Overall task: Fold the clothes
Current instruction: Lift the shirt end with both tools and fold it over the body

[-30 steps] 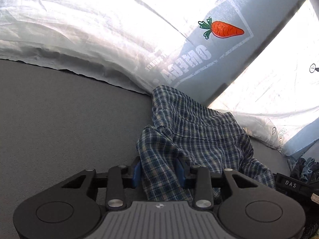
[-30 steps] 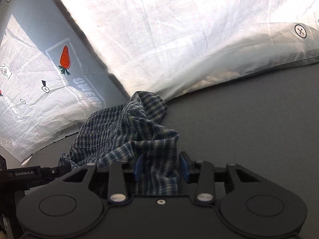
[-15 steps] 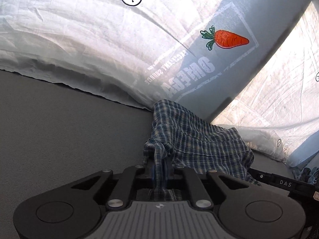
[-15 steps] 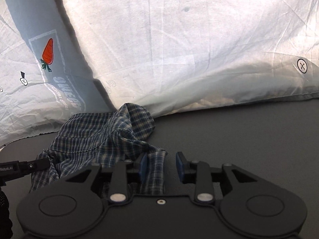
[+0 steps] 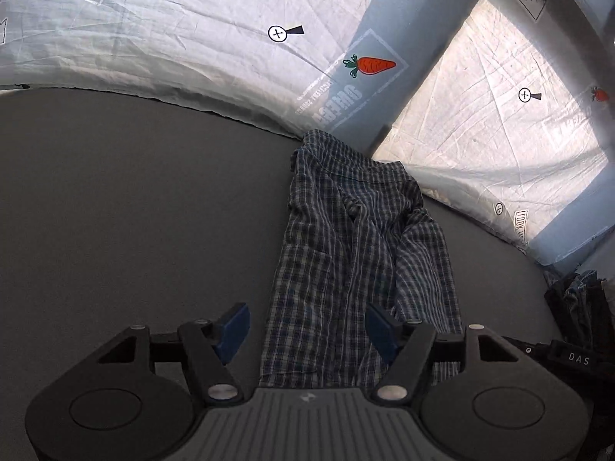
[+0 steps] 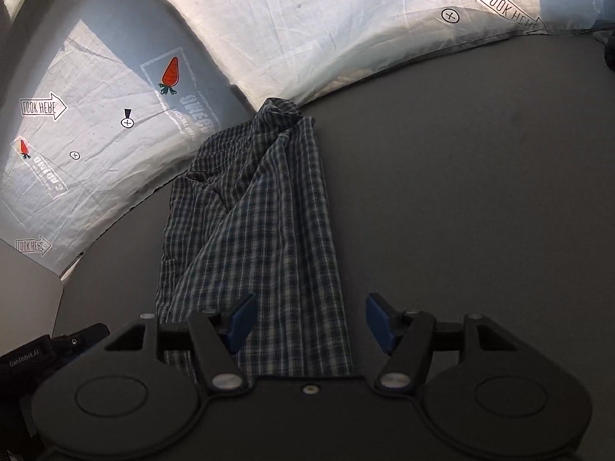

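Note:
A blue-and-white plaid shirt [image 5: 346, 238] lies stretched out on the dark grey surface [image 5: 134, 211], its far end at the foot of a white printed backdrop. My left gripper [image 5: 307, 328] is open over the shirt's near hem, blue pads apart, cloth lying loose between them. In the right wrist view the same plaid shirt [image 6: 261, 223] runs away from me. My right gripper [image 6: 311, 319] stands open above the near edge, its left pad over the cloth and its right pad over bare surface. Neither holds the shirt.
The white backdrop [image 5: 173, 38] with carrot prints and target marks curves around the far side. A pile of dark clothes [image 5: 580, 303] lies at the right edge of the left wrist view. The other gripper's black body [image 6: 46, 353] shows at lower left in the right wrist view.
Both grippers opened and let go of the shirt's hem. The shirt, bunched and lifted before, now lies pulled out long and flatter on the surface.

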The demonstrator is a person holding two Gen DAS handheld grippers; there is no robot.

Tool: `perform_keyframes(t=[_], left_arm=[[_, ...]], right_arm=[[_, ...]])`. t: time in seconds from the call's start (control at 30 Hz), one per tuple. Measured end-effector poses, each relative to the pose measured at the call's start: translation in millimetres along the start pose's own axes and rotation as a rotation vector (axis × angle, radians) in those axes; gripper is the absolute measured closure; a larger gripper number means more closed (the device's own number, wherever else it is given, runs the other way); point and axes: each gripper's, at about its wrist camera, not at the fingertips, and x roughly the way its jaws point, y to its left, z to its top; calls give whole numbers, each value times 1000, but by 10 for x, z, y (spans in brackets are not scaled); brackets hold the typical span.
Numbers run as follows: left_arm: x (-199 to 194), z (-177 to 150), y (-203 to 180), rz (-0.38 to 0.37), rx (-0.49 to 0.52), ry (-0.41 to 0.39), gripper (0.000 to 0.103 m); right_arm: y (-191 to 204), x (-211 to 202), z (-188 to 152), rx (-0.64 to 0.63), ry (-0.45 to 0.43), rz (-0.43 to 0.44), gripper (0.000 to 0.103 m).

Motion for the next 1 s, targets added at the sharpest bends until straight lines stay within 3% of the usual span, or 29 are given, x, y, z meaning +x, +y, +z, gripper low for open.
perform_keyframes(t=[0.17,0.23,0.3,0.57,0.8,1.0], left_arm=[[-258,-792,225,-1,-23,108,37],[-372,-995,263,-15,-31,136,38],[-476,-1162,302,-38,-56,153,47],[-768,-1529,538,-126,-187,201,72],[-942,-1892,717,-229,-265,268,74],[-1016,-2078,771,-284,-266,329,74]], right_arm=[[-135,-318,-661,14,44,-1,42],[-201,-421,-868,29,42,1,48],[-271,-485,-1009,59,52,35,51],[-591,-744,-1487,254,75,200,53],[-858,-883,-1884,386,136,335,62],[-914,-946,-2125,393,207,370,74]])
